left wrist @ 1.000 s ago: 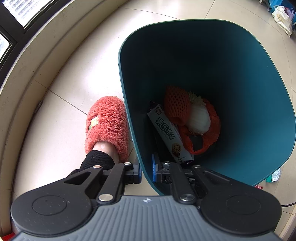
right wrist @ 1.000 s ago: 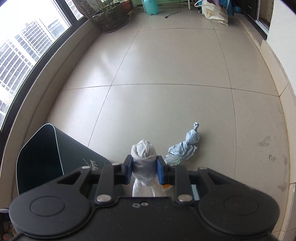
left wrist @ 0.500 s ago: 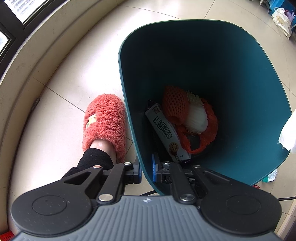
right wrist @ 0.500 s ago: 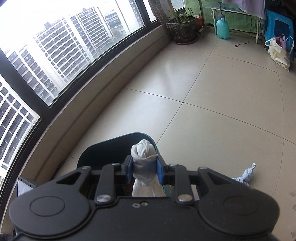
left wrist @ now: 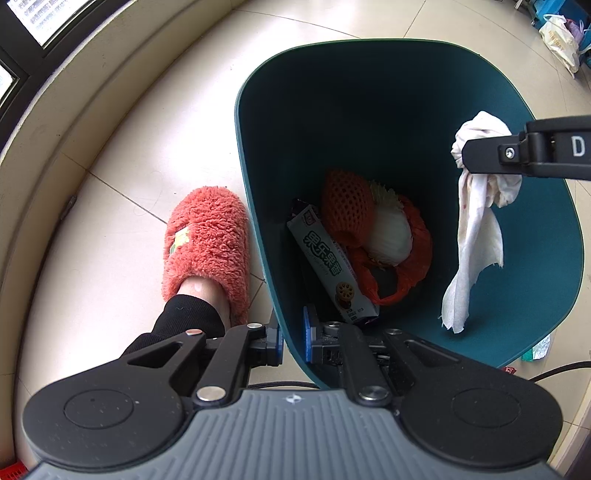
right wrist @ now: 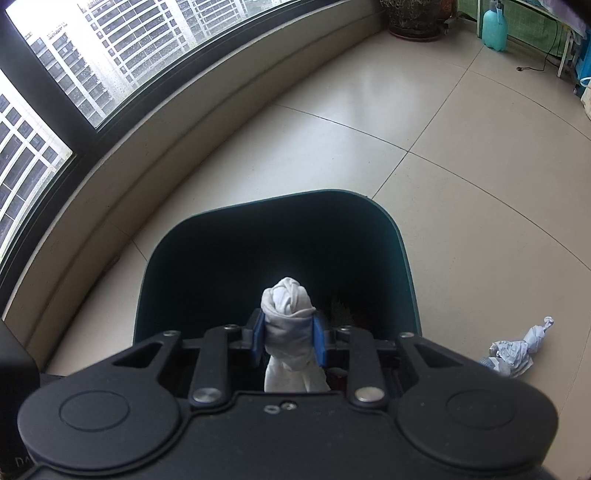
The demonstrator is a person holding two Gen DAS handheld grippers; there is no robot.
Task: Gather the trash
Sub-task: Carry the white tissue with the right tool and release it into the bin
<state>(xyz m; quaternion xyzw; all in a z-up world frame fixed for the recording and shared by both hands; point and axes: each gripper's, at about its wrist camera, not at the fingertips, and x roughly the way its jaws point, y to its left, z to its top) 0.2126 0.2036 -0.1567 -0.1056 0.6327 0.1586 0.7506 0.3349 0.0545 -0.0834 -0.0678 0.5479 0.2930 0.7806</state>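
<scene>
A dark teal trash bin (left wrist: 258,206) stands on the tiled floor. My left gripper (left wrist: 291,339) is shut on its near rim. Inside lie an orange net bag (left wrist: 347,206) with white foam and a snack box (left wrist: 325,262). My right gripper (right wrist: 288,338) is shut on a white crumpled tissue (right wrist: 286,317) and holds it over the bin's opening (right wrist: 258,251). In the left wrist view the tissue (left wrist: 476,221) hangs from the right gripper's fingers (left wrist: 487,155) above the bin's right side. A crumpled bluish-white paper (right wrist: 517,350) lies on the floor right of the bin.
A foot in a red fluffy slipper (left wrist: 207,243) stands just left of the bin. A curved window ledge (right wrist: 147,147) runs along the left. A potted plant (right wrist: 413,18), a teal bottle (right wrist: 495,29) and a bag (left wrist: 557,37) stand far off. Small scraps (left wrist: 539,349) lie by the bin's right side.
My right gripper has carried the white tissue left from the floor to above the bin's opening. The left gripper has kept its hold on the rim.
</scene>
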